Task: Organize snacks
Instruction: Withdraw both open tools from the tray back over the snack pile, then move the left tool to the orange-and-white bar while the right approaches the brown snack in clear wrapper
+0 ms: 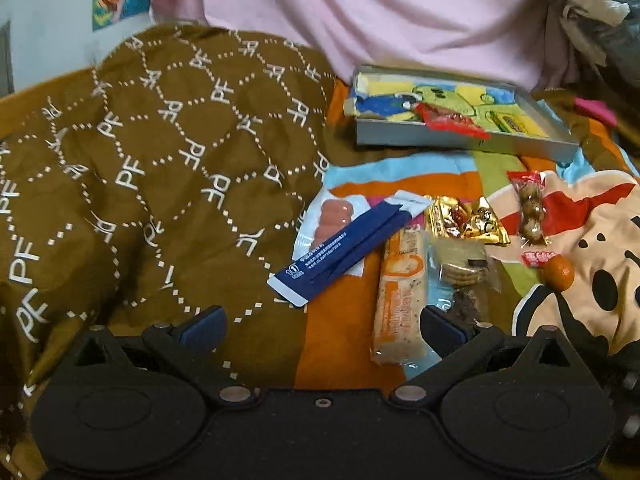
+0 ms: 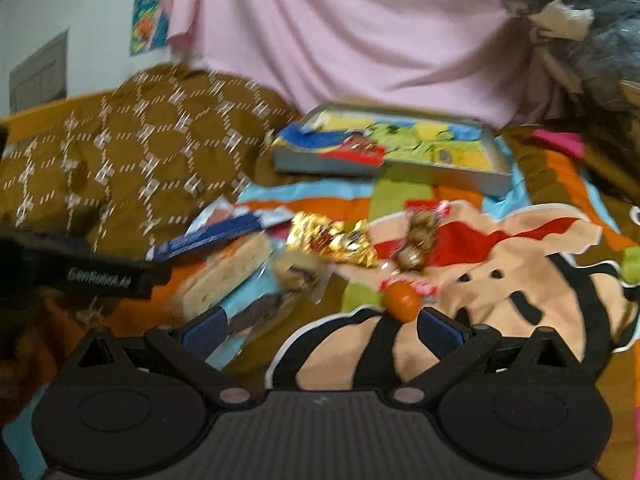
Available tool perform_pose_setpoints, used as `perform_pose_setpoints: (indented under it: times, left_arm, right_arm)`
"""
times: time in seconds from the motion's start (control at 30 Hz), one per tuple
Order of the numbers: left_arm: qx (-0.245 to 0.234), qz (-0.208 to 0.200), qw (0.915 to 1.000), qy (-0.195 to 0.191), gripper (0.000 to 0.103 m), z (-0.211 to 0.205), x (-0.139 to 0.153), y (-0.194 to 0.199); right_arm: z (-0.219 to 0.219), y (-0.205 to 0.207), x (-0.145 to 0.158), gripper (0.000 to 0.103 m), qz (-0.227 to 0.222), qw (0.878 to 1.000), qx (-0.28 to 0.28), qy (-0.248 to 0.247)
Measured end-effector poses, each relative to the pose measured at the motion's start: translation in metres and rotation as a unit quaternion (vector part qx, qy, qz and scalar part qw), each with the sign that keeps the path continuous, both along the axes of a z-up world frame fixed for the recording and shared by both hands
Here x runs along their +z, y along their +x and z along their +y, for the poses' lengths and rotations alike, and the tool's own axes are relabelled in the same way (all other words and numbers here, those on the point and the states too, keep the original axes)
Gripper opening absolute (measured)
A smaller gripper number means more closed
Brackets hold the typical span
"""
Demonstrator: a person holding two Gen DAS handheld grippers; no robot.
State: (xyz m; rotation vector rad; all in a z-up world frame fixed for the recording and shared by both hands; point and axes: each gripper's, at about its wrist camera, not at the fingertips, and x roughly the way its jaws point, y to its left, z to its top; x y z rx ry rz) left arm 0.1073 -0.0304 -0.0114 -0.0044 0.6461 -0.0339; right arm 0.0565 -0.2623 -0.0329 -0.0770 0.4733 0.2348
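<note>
Jaws on both grippers are seen spread wide with nothing held between them. On the left gripper (image 1: 322, 330) the blue-padded fingers are held low over a cartoon-printed bedsheet (image 1: 344, 344), with the near end of an orange-and-cream snack bar (image 1: 398, 300) lying just inside the right-hand finger. On the right gripper (image 2: 322, 330) the fingers are parted above the same sheet, and a small orange wrapped sweet (image 2: 403, 301) is seen just ahead of the right-hand finger (whether it is touched cannot be told, the view being blurred).

The loose snacks are gathered together on the sheet: a long dark-blue sachet (image 1: 344, 244) is laid slantwise across a clear pack with a pink sausage-like piece (image 1: 332, 220), a clear-wrapped biscuit pack (image 1: 462, 270) is placed beside the bar, a crumpled gold wrapper (image 1: 466, 218) lies behind it, and a red-topped bag of brown balls (image 1: 531, 210) is set further right, near the orange sweet.

Behind them, well apart, a shallow grey tin tray (image 1: 464, 142) with a bright cartoon lining is found, and a red packet (image 1: 452, 120) is lying inside it. A brown patterned quilt (image 1: 160, 160) is heaped at the left, and pink cloth (image 1: 380, 12) is hung behind.
</note>
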Motion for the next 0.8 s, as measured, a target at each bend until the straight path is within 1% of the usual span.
perform_pose_setpoints:
  times: [0.13, 0.3, 0.47, 0.53, 0.67, 0.8]
  left_arm:
    - [-0.020, 0.013, 0.9996, -0.012, 0.102, 0.003, 0.001, 0.015]
    - [-0.053, 0.024, 0.9983, -0.003, 0.102, -0.001, 0.000, 0.034]
    - [-0.063, 0.043, 0.9971, -0.008, 0.102, -0.003, -0.005, 0.050]
    - [-0.071, 0.045, 0.9964, -0.010, 0.102, -0.004, -0.005, 0.054]
    - [-0.086, 0.038, 0.9956, -0.007, 0.102, -0.005, -0.005, 0.060]
    - [-0.093, 0.038, 0.9949, -0.006, 0.102, -0.005, -0.004, 0.070]
  right_arm:
    - [0.014, 0.002, -0.008, 0.103, 0.016, 1.000, 0.022, -0.015]
    - [0.026, 0.005, -0.014, 0.103, 0.023, 0.999, 0.036, -0.027]
    - [0.034, 0.014, -0.019, 0.103, 0.035, 0.998, 0.044, -0.033]
    - [0.036, 0.016, -0.022, 0.103, 0.036, 0.998, 0.044, -0.036]
    - [0.041, 0.028, -0.026, 0.103, 0.042, 0.998, 0.044, -0.032]
    - [0.048, 0.043, -0.026, 0.103, 0.050, 0.998, 0.036, -0.011]
